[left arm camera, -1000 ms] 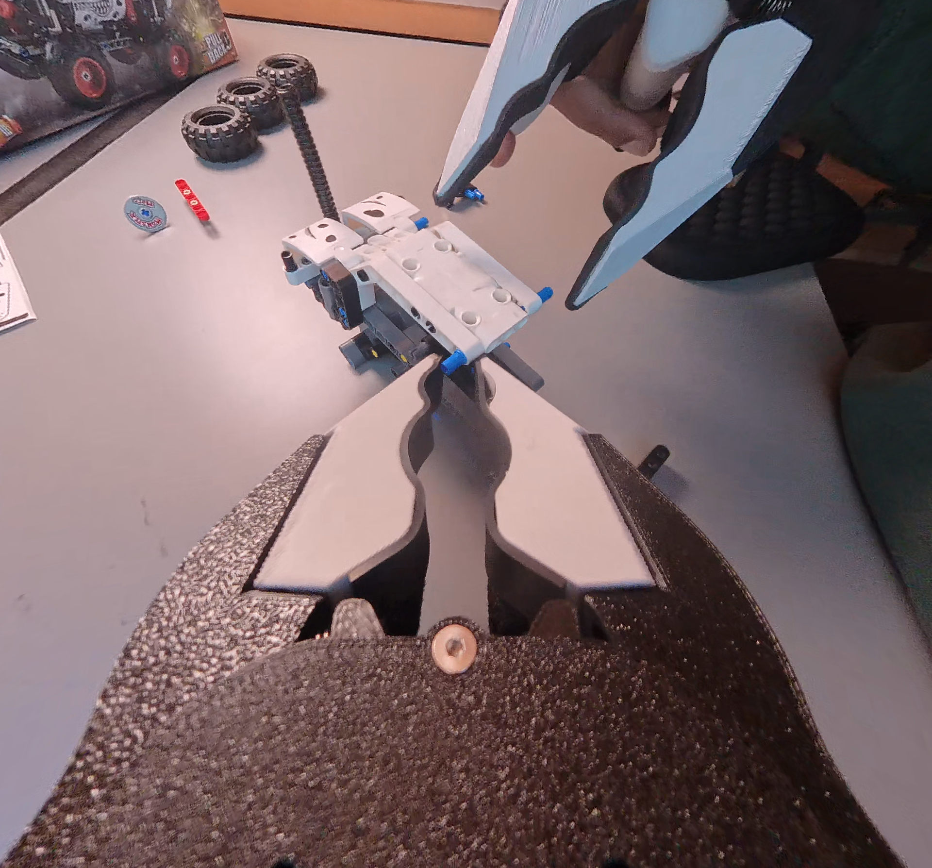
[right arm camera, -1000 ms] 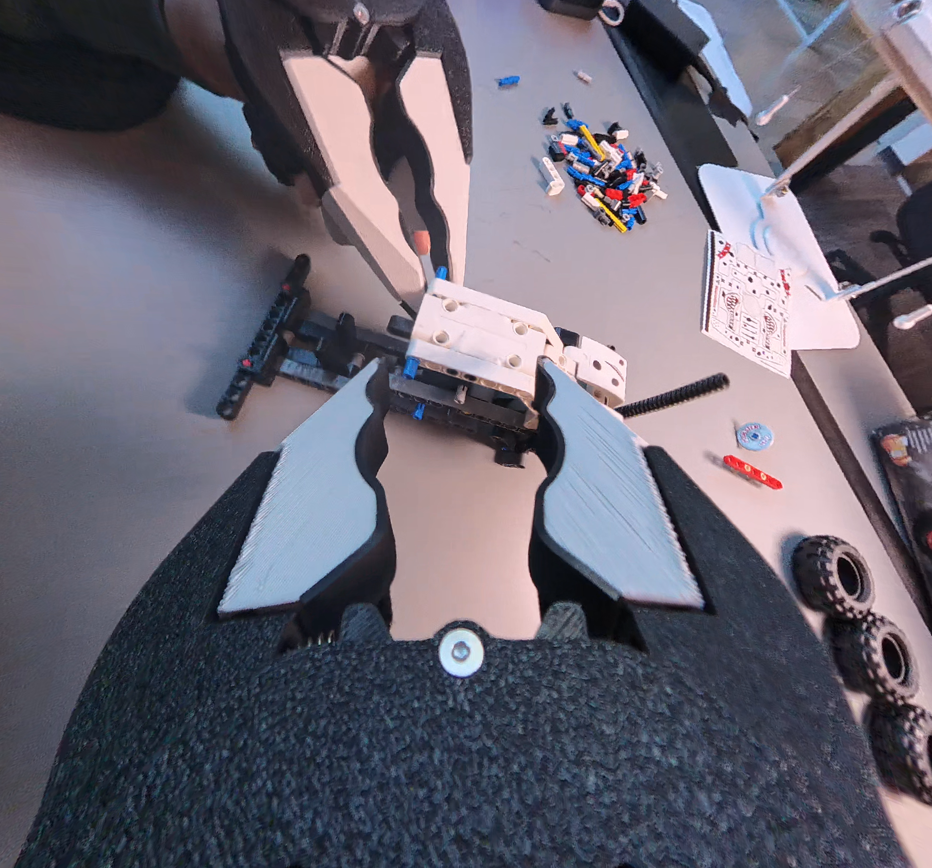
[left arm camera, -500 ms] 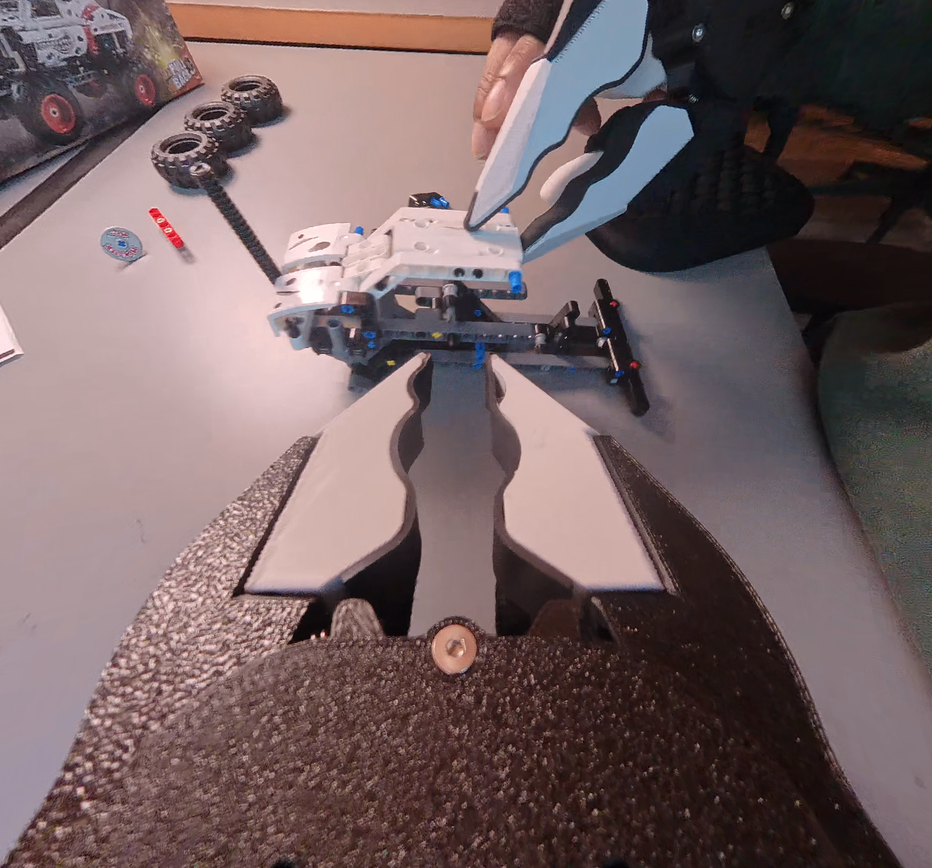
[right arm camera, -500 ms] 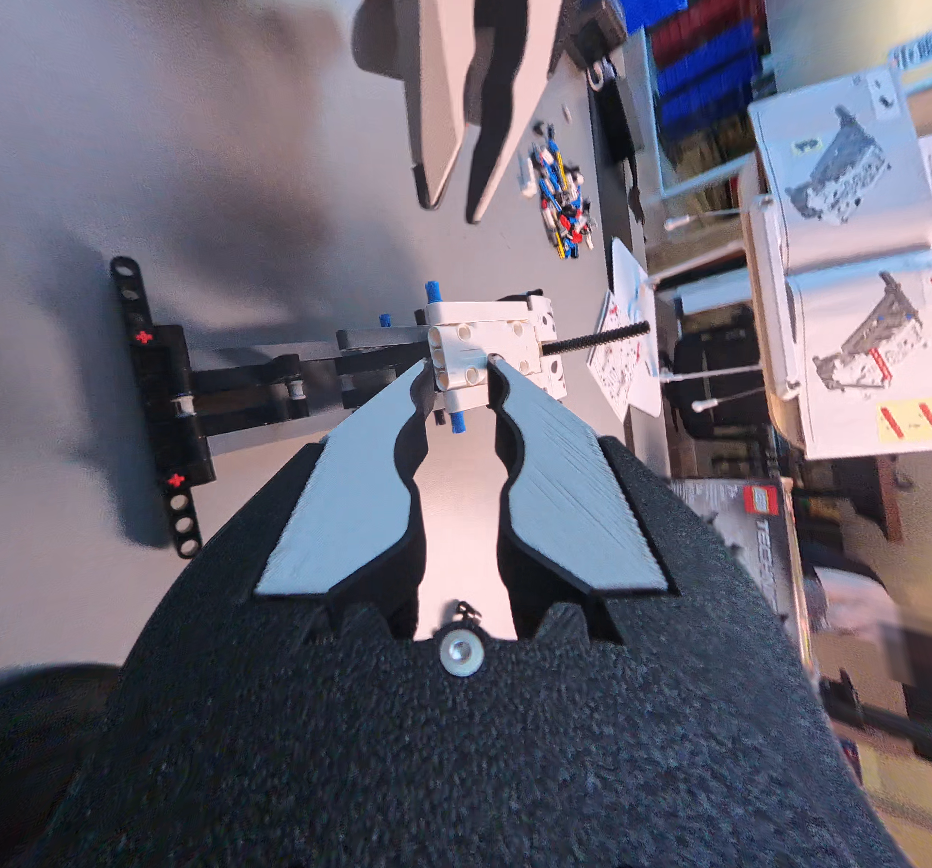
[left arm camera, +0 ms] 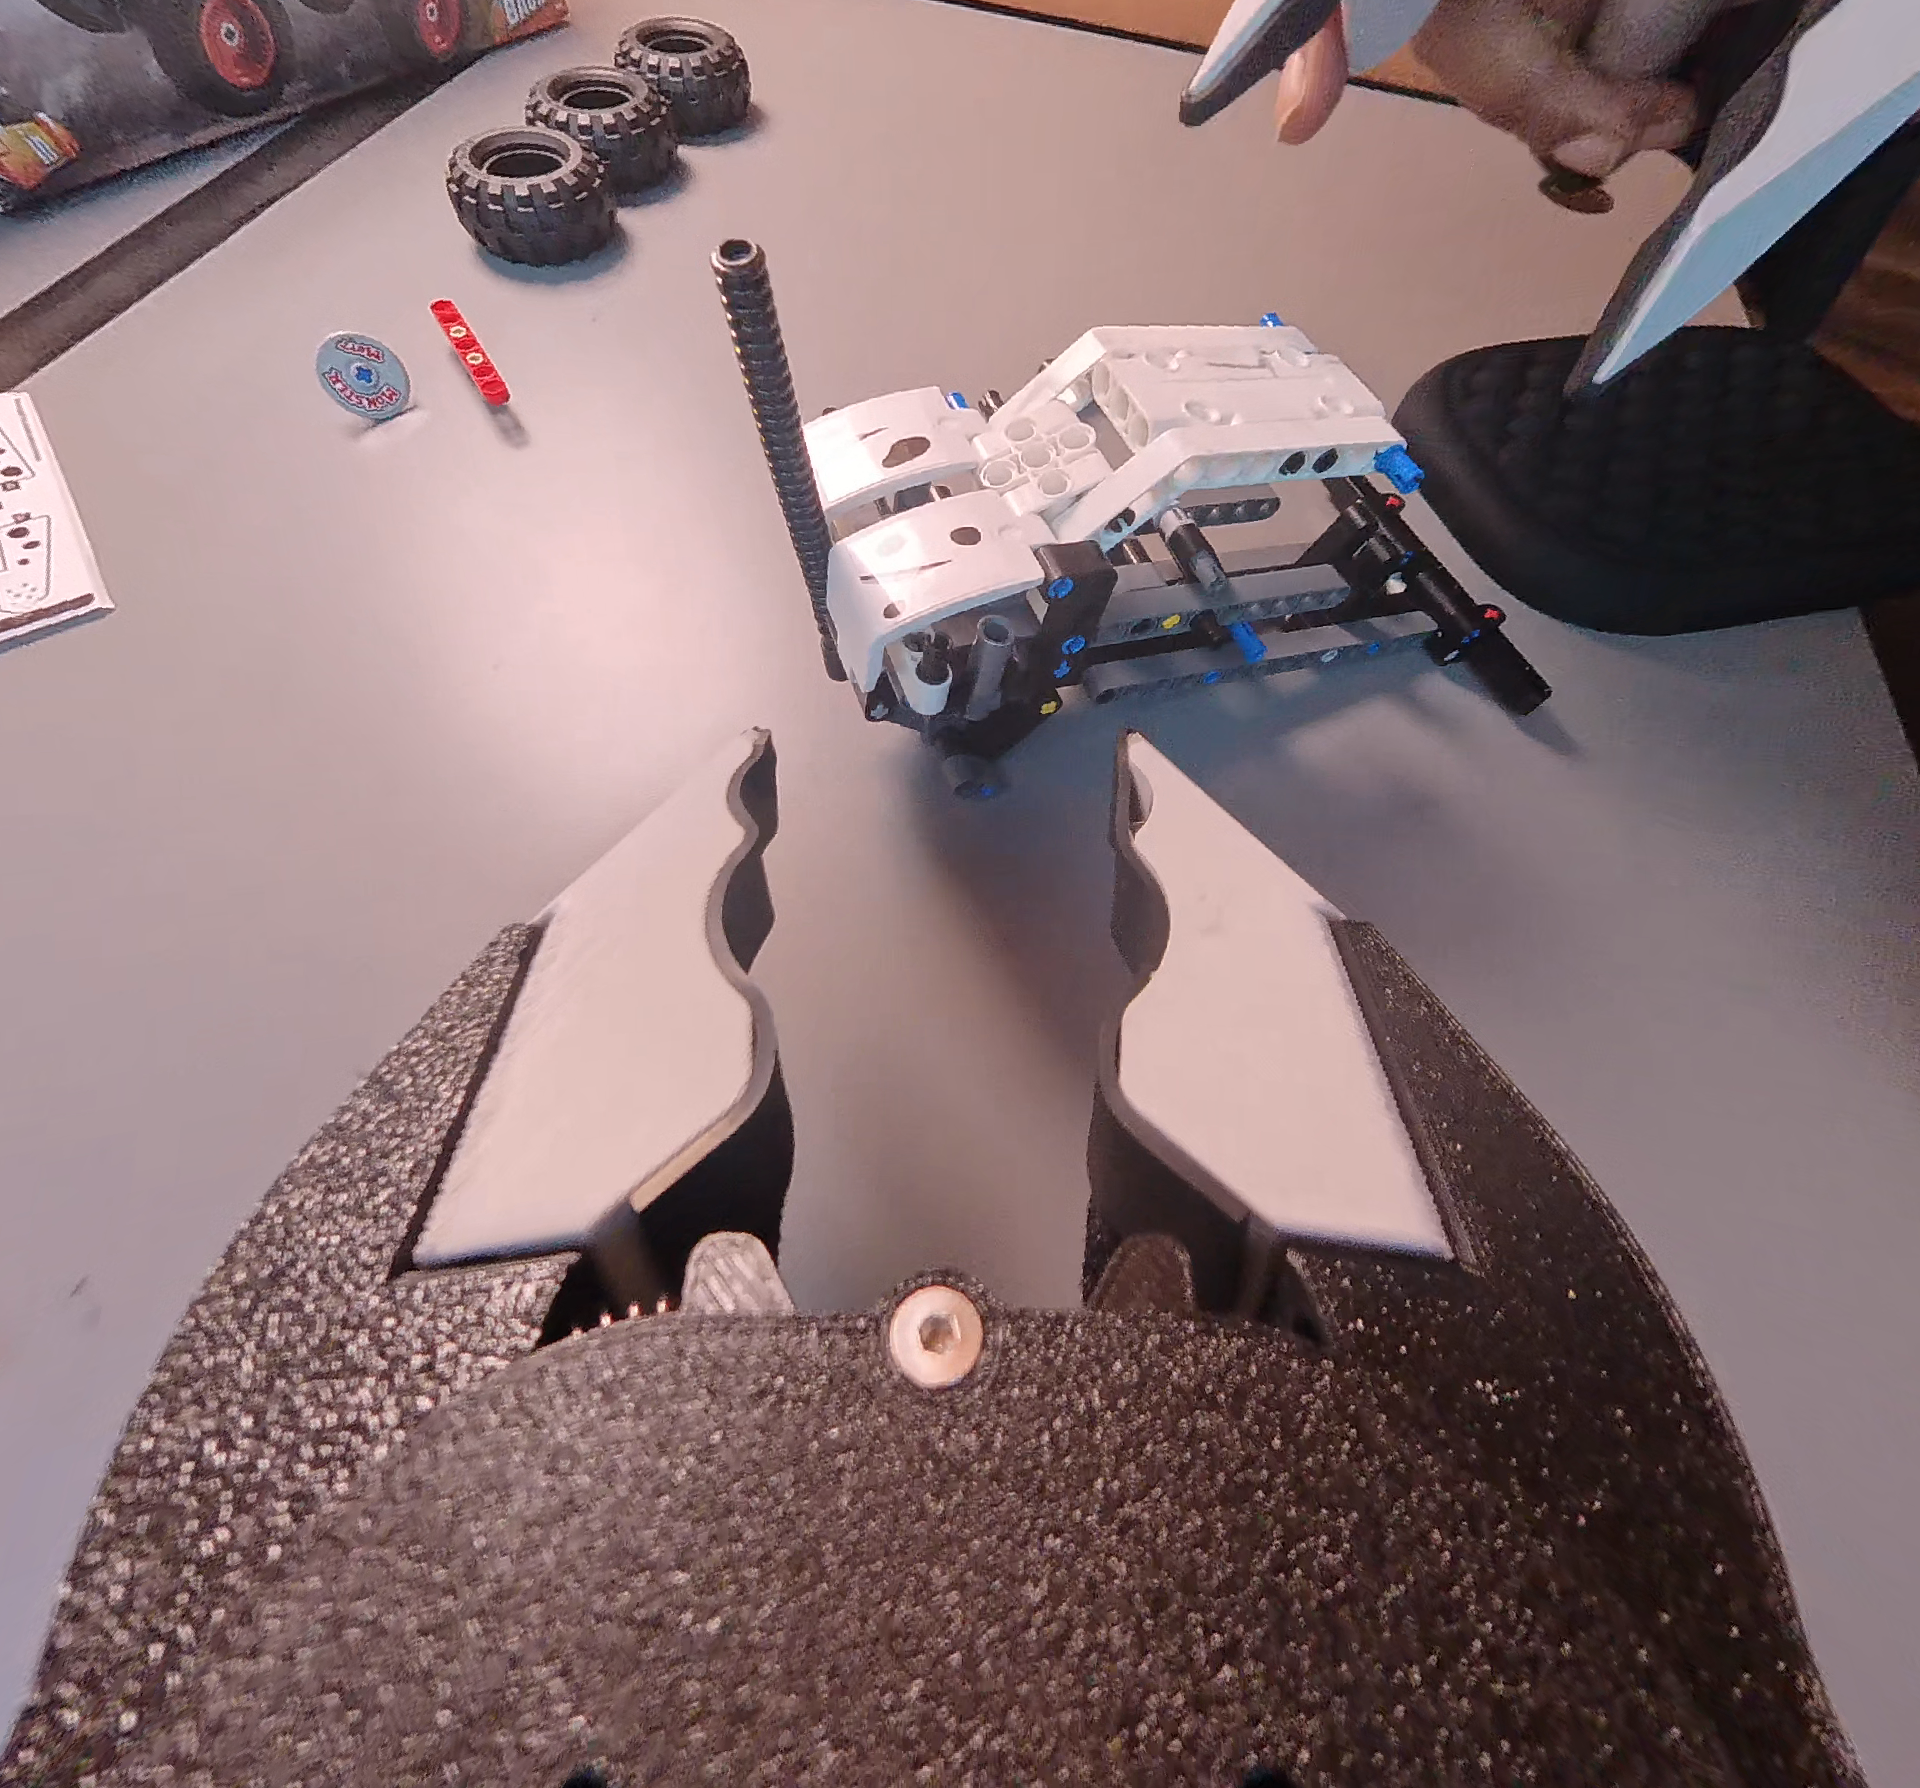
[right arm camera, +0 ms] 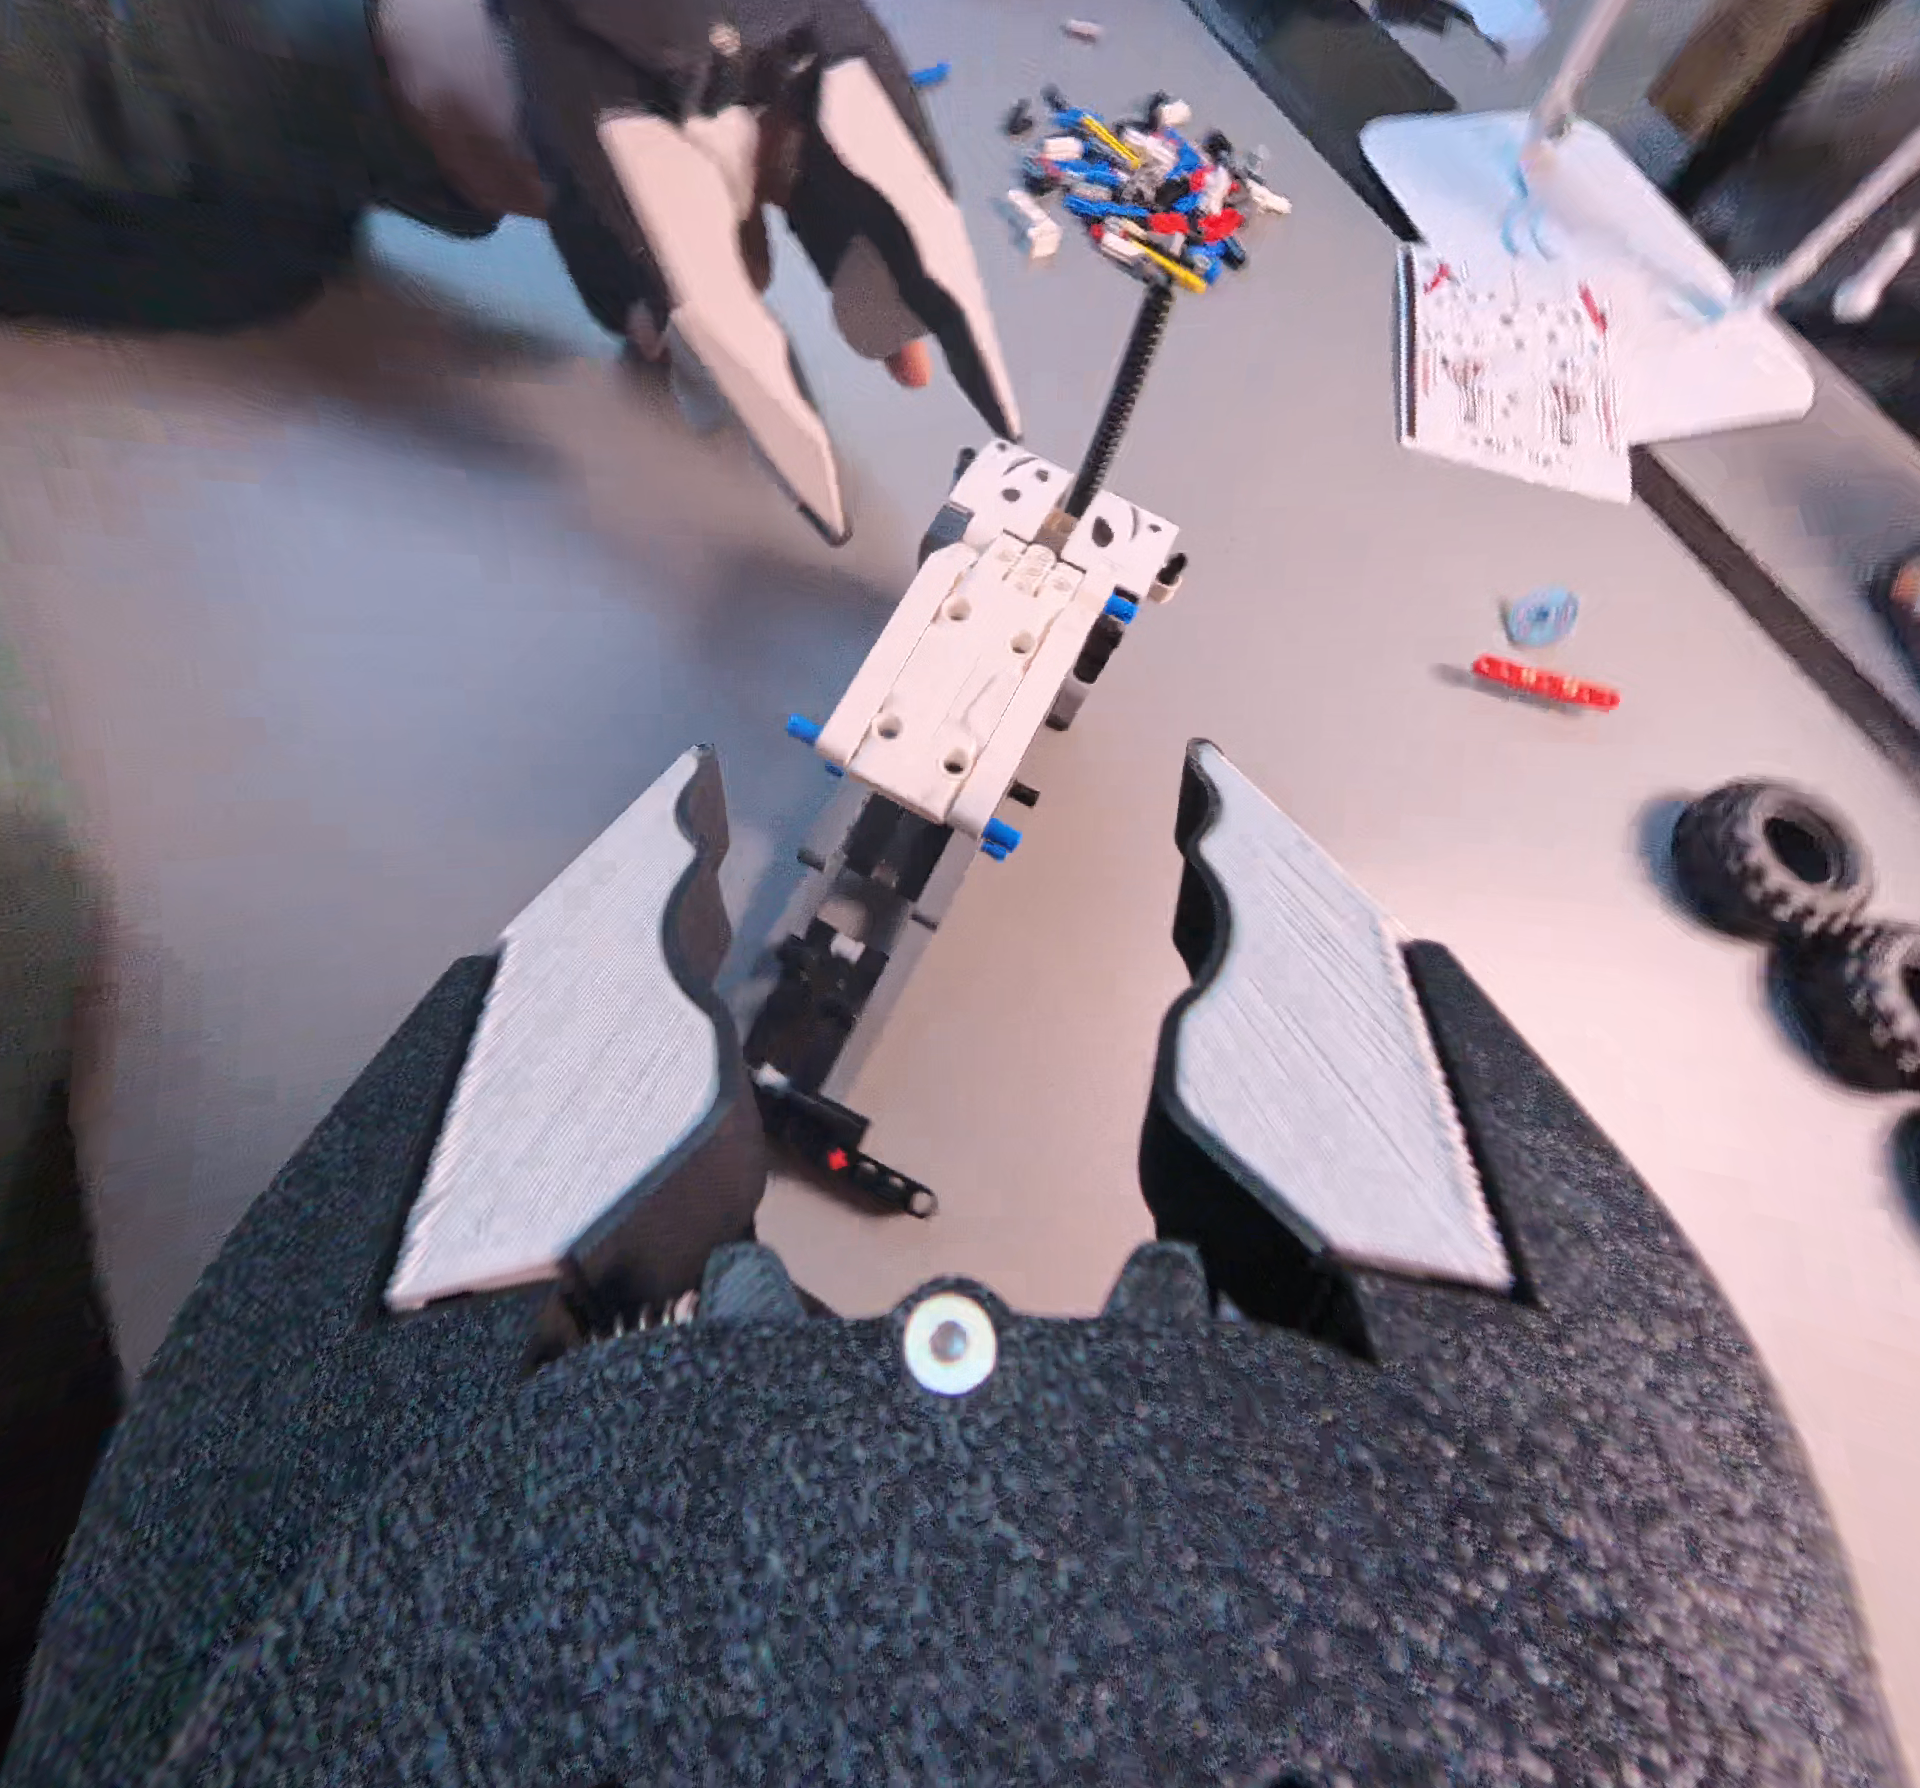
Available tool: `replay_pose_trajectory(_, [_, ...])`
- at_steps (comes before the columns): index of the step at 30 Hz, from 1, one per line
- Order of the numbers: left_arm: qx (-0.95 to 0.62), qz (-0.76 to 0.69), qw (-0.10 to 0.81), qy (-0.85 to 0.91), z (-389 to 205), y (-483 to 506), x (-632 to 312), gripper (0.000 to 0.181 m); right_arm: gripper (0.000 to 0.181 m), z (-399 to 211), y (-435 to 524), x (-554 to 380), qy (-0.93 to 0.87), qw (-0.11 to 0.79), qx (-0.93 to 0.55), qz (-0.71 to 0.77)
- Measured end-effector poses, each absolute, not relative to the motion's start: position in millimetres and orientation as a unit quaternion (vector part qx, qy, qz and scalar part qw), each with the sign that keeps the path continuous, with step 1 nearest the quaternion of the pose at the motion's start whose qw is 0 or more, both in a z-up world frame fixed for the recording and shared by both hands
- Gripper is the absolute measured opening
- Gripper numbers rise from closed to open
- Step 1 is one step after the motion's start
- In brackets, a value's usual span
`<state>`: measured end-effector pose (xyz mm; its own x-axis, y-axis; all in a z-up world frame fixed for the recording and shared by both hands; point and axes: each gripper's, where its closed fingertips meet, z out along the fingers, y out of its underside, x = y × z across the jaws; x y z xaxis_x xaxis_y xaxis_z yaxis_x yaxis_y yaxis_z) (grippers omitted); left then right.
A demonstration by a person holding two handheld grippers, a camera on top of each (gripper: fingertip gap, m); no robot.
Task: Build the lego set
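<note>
A: Where does the half-built white and black lego truck chassis (left arm camera: pixel 1122 533) sit?

B: On the grey table top (left arm camera: pixel 312 803), resting on its black beam frame, with nothing gripping it. A black ribbed flexible rod (left arm camera: pixel 774 450) sticks out from its white front end.

A: And the left gripper (left arm camera: pixel 940 762)?

B: Its 2 grey fingers are spread wide with nothing between them. The tips hang just short of the chassis, close to its front corner, not touching.

A: The right gripper (right arm camera: pixel 940 751)?

B: Also spread wide and holding nothing. In the right wrist view, the black rear frame of the chassis runs between its fingers, but I see no contact. In the left wrist view, that gripper is up in the top right corner, above the table and apart from the model.

A: What else lies around?

B: 3 black knobbly rubber tyres (left arm camera: pixel 592 133) in a row beyond the chassis, a short red holed beam (left arm camera: pixel 470 351) and a small round grey-blue disc (left arm camera: pixel 362 372) just beside each other, a white sticker sheet (right arm camera: pixel 1507 367), and the printed cardboard box (left arm camera: pixel 239 3) at the far left. The right wrist view, somewhat blurred, also shows a heap of small mixed-colour loose lego pieces (right arm camera: pixel 1143 190) past the tip of the rod.
</note>
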<state>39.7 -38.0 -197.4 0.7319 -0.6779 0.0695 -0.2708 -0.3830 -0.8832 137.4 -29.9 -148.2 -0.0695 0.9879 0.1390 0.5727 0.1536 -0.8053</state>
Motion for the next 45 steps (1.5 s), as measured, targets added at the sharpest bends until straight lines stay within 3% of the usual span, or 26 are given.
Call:
replay_pose_trajectory(3, [-0.802, -0.207, 0.473, 0.3, -197, -41, 39, 0.064, 0.091, -167, -35, 122, -0.613, 0.308, -0.674, 0.275])
replay_pose_trajectory(6, [-0.8, -0.197, 0.477, 0.306, -195, -45, 31, 0.067, 0.062, -185, -33, 104, -0.638, 0.301, -0.665, 0.245])
replay_pose_trajectory(7, [-0.799, -0.196, 0.479, 0.307, -194, -48, 27, 0.069, 0.053, -182, -32, 97, -0.664, 0.304, -0.636, 0.248])
replay_pose_trajectory(11, [-0.78, -0.246, 0.475, 0.325, -184, -69, 17, 0.08, 0.05, -178, -52, 92, -0.832, 0.262, -0.413, 0.263])
replay_pose_trajectory(14, [-0.753, -0.309, 0.449, 0.369, -180, -96, 29, 0.091, 0.048, -170, -71, 87, -0.862, 0.179, -0.344, 0.325])
replay_pose_trajectory(17, [-0.75, -0.294, 0.435, 0.403, -193, -100, 48, 0.092, 0.046, -179, -58, 73, -0.894, 0.173, -0.309, 0.276])
replay_pose_trajectory(19, [-0.762, -0.28, 0.437, 0.386, -197, -89, 56, 0.079, 0.046, -186, -43, 60, -0.896, 0.192, -0.314, 0.247])
replay_pose_trajectory(24, [-0.817, -0.218, 0.443, 0.298, -199, -66, 45, 0.078, 0.063, -163, -5, 51, -0.799, 0.32, -0.448, 0.243])
replay_pose_trajectory(27, [-0.831, -0.188, 0.456, 0.257, -199, -61, 44, 0.078, 0.052, -152, -17, 69, -0.7, 0.372, -0.536, 0.291])
replay_pose_trajectory(32, [-0.83, -0.195, 0.455, 0.258, -199, -63, 49, 0.078, 0.02, -185, -49, 71, -0.581, 0.405, -0.634, 0.31])
replay_pose_trajectory(45, [-0.827, -0.236, 0.441, 0.257, -197, -67, 36, 0.073, 0.01, -188, -61, 39, -0.548, 0.421, -0.626, 0.363])
